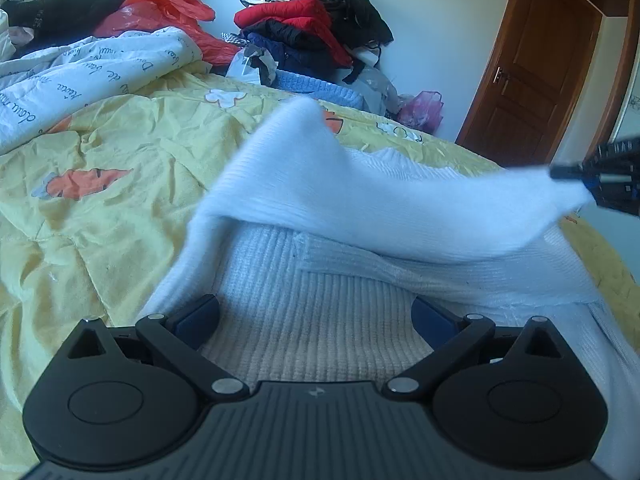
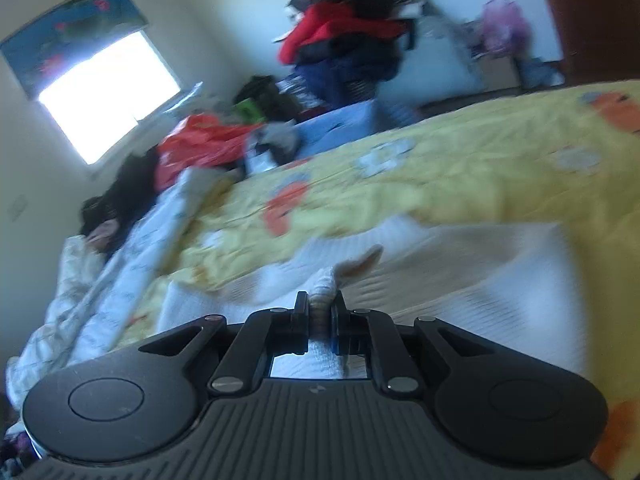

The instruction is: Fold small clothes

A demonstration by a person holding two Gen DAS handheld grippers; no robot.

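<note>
Sweater (image 1: 320, 312), white ribbed knit, lies spread on the yellow bed quilt (image 1: 120, 184), and your biggest risk is the whole body dragging or bunching, since nothing pins it while you lift one part. Your left tool (image 1: 316, 320) hovers with fingers spread wide over the near hem, grasping nothing. A smaller risk is the thin pinch slipping: your right tool (image 2: 320, 316) is clenched on only a narrow bunch of the sweater's edge, held up off the bed, with the cloth draping back across the body.
</note>
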